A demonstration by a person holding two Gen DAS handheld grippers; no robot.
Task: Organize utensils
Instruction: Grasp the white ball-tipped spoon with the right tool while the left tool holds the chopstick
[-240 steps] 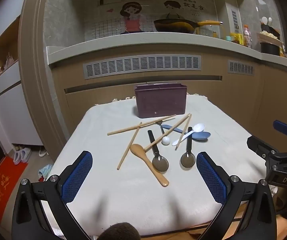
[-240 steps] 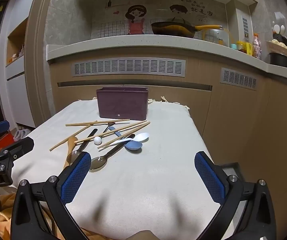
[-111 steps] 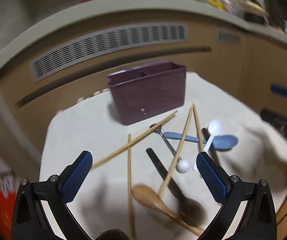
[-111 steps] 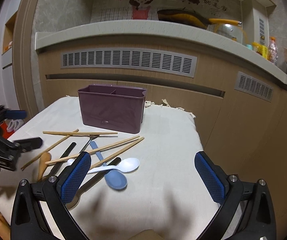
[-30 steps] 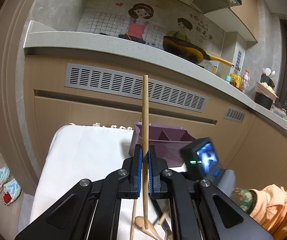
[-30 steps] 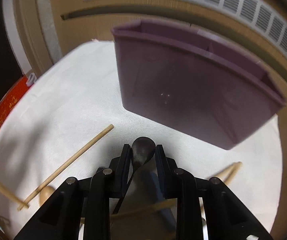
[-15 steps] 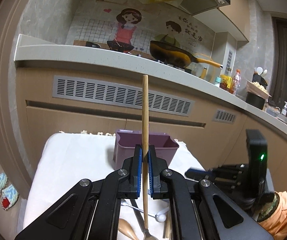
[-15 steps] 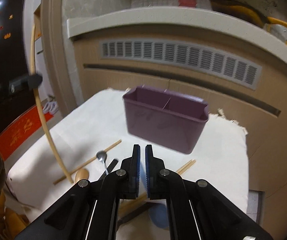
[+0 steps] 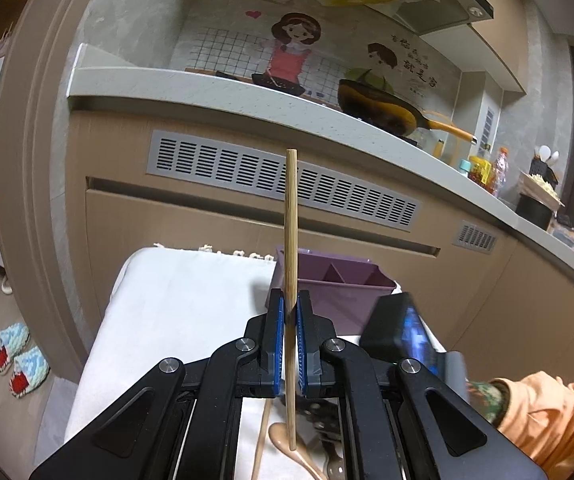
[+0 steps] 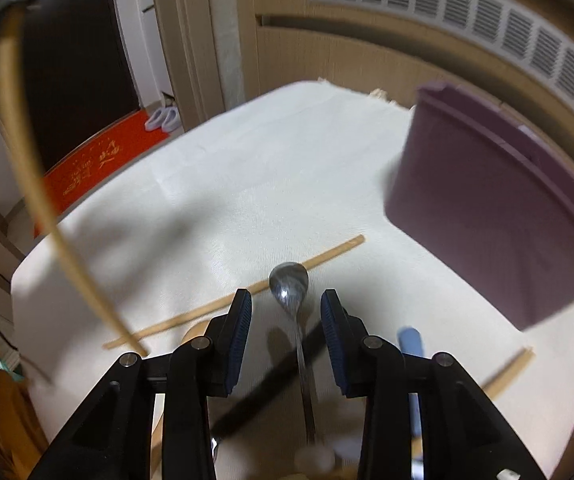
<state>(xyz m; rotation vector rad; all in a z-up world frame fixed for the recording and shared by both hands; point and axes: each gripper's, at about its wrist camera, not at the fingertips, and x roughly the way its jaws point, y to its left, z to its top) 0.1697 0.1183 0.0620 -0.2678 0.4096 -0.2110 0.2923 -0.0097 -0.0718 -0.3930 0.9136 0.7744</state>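
My left gripper [image 9: 290, 312] is shut on a wooden chopstick [image 9: 291, 216] and holds it upright above the white-clothed table. The same chopstick [image 10: 27, 160] shows at the left of the right wrist view. The purple divided utensil holder [image 9: 339, 284] stands behind it; it also shows in the right wrist view [image 10: 499, 216]. My right gripper [image 10: 286, 308] is open, low over the table, its jaws on either side of a small metal spoon [image 10: 291, 288] with a white ball end. It does not grip the spoon.
On the cloth [image 10: 247, 184] lie another chopstick [image 10: 239, 300], a black-handled spoon [image 10: 271, 372], a blue spoon handle [image 10: 409, 340] and a wooden spoon [image 9: 287, 440]. The kitchen counter [image 9: 247, 96] runs behind the table. The floor with a red mat [image 10: 87, 172] lies at left.
My right gripper has opened and dropped low toward the metal spoon, nearer the purple holder. My left gripper still holds the chopstick upright and has shifted slightly.
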